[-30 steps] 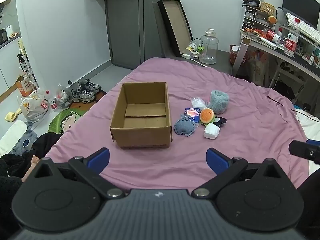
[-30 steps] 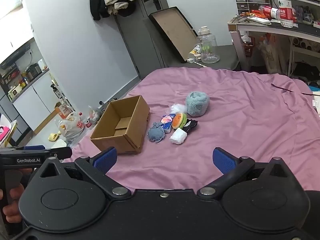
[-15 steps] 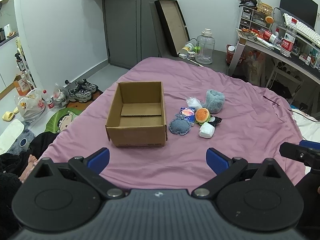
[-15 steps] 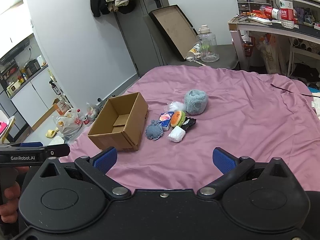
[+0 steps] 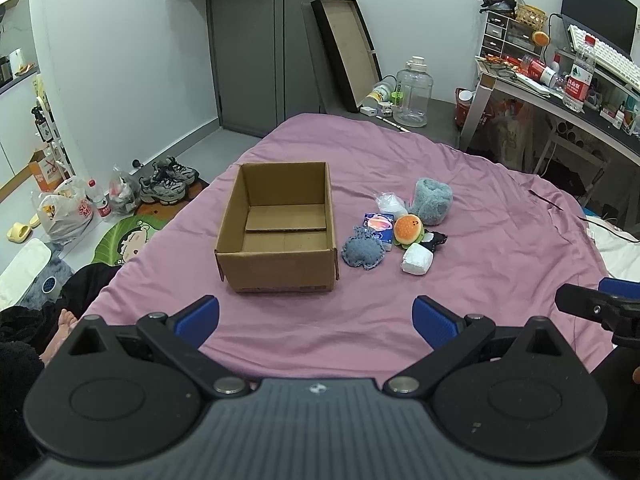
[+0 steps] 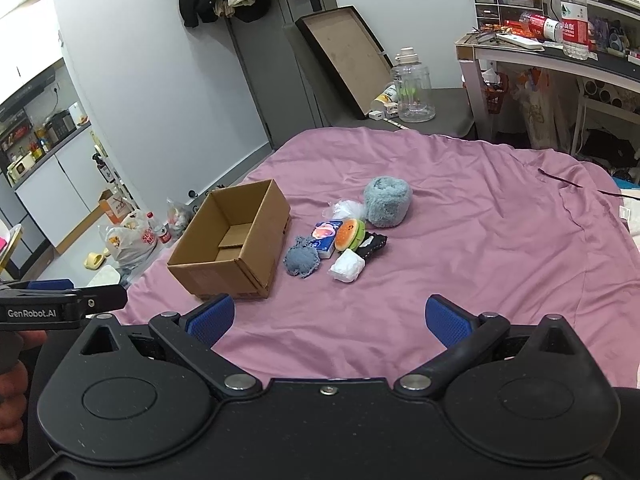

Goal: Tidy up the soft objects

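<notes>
Two hand-held grippers — left [image 5: 316, 316], right [image 6: 329, 316] — both spread wide, empty, "GenRobot.AI" lettering on left, cardboard box [image 5: 276, 272] ahead.

A cardboard box [image 5: 276, 226] sits on the bed [image 5: 480, 280], open side up, with nothing in it. To its right lies a cluster of soft things — a knitted pad [image 5: 363, 252] just beside the box, a tissue pack [image 5: 379, 227] behind it, then a burger plush [image 5: 408, 230]. A wrapped wad [image 5: 417, 259] lies nearest — a fluffy roll [image 5: 433, 201] farthest back.
</notes>
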